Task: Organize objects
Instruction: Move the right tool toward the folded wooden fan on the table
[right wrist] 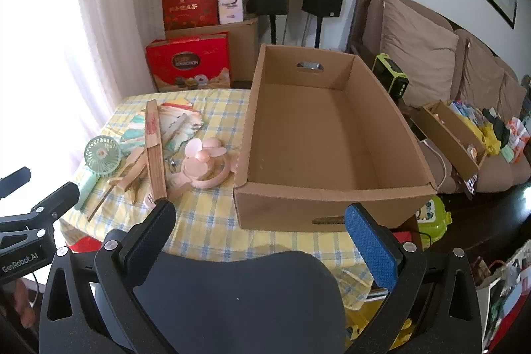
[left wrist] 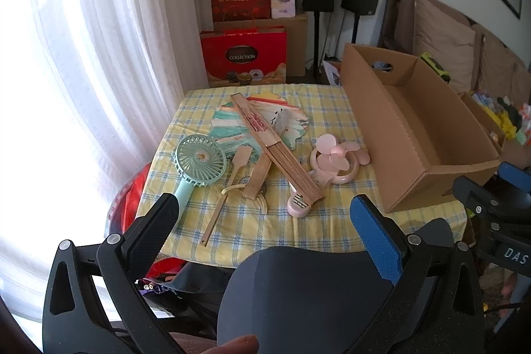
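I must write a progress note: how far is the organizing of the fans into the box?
Nothing looks done: the cardboard box is empty. Nothing is in hand: the left gripper and right gripper hover open. Left to do: the green handheld fan, pink fan, folded wooden fan and paper fan lie on the checked tablecloth.

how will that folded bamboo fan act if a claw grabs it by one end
The folded bamboo fan looks like a long stiff bundle of slats, so it probably stays rigid. Held at one end it may fan open. It lies across the paper fan, so lifting could drag that along.
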Action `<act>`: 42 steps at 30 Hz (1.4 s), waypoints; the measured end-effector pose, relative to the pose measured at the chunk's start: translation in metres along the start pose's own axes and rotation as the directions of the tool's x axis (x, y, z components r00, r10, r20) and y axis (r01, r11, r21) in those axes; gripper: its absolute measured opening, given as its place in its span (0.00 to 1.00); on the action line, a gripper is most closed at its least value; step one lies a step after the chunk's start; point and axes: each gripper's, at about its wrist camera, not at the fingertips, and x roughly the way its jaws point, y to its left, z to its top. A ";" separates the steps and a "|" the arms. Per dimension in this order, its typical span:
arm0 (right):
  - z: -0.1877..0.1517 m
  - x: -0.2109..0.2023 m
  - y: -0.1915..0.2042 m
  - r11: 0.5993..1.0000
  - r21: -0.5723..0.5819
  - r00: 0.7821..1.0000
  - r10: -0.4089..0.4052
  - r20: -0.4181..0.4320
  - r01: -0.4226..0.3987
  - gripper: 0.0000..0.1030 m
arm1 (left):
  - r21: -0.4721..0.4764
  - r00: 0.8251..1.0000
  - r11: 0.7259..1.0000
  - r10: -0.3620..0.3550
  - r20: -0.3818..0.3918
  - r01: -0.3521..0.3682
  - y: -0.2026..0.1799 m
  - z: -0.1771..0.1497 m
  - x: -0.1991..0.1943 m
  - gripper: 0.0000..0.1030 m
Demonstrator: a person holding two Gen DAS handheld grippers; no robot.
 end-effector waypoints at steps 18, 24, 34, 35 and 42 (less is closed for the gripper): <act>0.012 0.015 0.026 0.995 -0.068 0.997 0.069 0.016 -0.068 1.00 | -0.035 1.000 0.999 0.002 -0.010 -0.003 0.026 0.003 0.025 1.00; 0.018 0.025 0.045 0.988 -0.110 0.994 0.109 0.018 -0.106 1.00 | -0.081 0.998 0.995 -0.066 -0.020 0.064 0.048 0.005 0.036 1.00; 0.027 0.051 0.079 0.951 -0.172 0.967 0.254 -0.038 -0.256 1.00 | -0.155 0.998 0.987 -0.051 -0.043 0.044 0.085 0.017 0.058 1.00; 0.027 0.057 0.082 0.950 -0.177 0.966 0.253 -0.045 -0.257 1.00 | -0.163 0.997 0.986 -0.054 -0.057 0.044 0.087 0.017 0.063 1.00; 0.025 0.094 0.108 0.929 -0.271 0.968 0.237 -0.088 -0.252 1.00 | -0.281 0.977 0.948 -0.188 -0.105 0.152 0.101 0.019 0.098 1.00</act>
